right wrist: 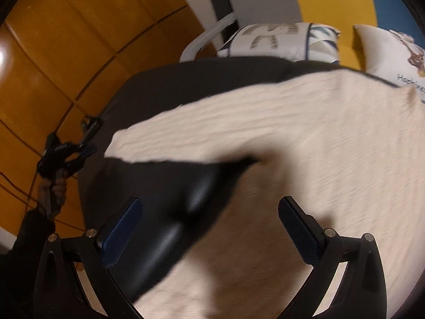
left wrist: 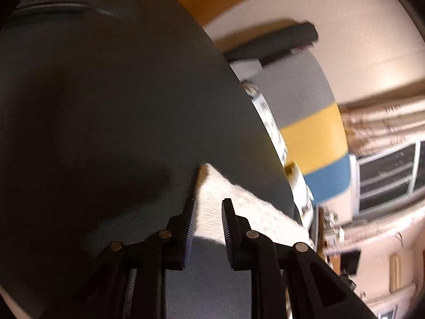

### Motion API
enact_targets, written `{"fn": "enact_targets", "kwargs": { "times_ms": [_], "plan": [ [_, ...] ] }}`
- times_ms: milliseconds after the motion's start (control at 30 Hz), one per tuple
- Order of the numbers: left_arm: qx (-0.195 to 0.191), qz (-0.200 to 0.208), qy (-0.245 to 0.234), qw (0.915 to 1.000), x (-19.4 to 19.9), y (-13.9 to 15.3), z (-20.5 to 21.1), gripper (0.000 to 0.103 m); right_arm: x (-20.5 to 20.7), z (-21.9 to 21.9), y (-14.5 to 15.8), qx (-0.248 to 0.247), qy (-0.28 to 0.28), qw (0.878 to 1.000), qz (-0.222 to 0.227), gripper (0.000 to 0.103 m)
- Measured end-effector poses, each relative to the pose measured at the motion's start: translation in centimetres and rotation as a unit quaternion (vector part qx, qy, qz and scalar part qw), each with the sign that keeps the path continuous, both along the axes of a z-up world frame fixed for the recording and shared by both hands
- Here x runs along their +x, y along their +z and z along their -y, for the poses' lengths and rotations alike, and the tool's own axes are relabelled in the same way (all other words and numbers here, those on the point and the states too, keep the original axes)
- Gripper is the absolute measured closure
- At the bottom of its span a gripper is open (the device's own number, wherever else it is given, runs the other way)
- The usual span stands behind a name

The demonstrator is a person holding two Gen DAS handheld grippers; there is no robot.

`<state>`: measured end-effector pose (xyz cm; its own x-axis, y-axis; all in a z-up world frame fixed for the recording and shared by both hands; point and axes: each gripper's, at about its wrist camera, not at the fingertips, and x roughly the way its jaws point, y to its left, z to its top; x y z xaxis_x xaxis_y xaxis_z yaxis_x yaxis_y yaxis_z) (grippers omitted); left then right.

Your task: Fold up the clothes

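Cream knitted garment [right wrist: 292, 159] spread over a dark grey cushioned surface [right wrist: 164, 85], reaching toward that surface's far edge, one sleeve or flap stretched out to the left across it. Blurred by motion throughout. Right gripper [right wrist: 209, 228] poised above the garment's near part, jaws spread wide, blue-faced pads clear of the knit, nothing held; dark shadow cast on the grey surface between the fingers.

Left gripper [left wrist: 208, 220] set low near a corner of the same cream garment [left wrist: 239, 207], jaws parted by a narrow gap. Cloth seen through that gap, but whether it sits between the pads or merely lies beyond them cannot be told. Same gripper also seen from the right wrist view [right wrist: 63, 156], off the garment's left end, beside the grey surface's left edge, gripped by a hand [right wrist: 53, 186] in a dark sleeve.

Two printed pillows [right wrist: 281, 40] just past the grey surface's far edge, beyond the garment. Orange wooden panelling [right wrist: 66, 53] to the left of the grey surface.
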<state>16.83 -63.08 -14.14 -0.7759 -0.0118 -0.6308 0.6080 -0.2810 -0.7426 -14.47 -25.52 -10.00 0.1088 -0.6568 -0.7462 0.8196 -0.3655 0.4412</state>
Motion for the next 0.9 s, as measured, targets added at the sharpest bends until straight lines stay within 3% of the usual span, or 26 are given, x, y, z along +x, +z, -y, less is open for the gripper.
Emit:
{"fn": "enact_targets", "kwargs": {
  "times_ms": [133, 433, 567, 700, 900],
  "plan": [
    [0.006, 0.017, -0.027, 0.9995, -2.2, -0.9, 0.3, 0.084, 1.6, 0.9, 0.2, 0.011, 0.012, 1.000, -0.012, 0.000],
    [0.023, -0.048, -0.056, 0.9970, -2.2, -1.0, 0.2, 0.084, 2.2, 0.3, 0.9, 0.023, 0.001, 1.000, -0.016, 0.000],
    [0.019, -0.014, -0.063, 0.9977, -3.6, -1.2, 0.7, 0.084, 2.1, 0.0, 0.4, 0.032, -0.007, 0.999, -0.016, 0.000],
    [0.023, -0.023, -0.033, 0.9989, -2.2, -1.2, 1.7, 0.084, 2.3, -0.3, -0.1, 0.040, -0.012, 0.999, -0.023, 0.000],
    [0.021, -0.010, -0.062, 0.9978, -2.8, -1.3, 1.6, 0.083, 2.2, -0.5, -0.7, 0.037, -0.014, 0.999, -0.018, 0.000]
  ]
}}
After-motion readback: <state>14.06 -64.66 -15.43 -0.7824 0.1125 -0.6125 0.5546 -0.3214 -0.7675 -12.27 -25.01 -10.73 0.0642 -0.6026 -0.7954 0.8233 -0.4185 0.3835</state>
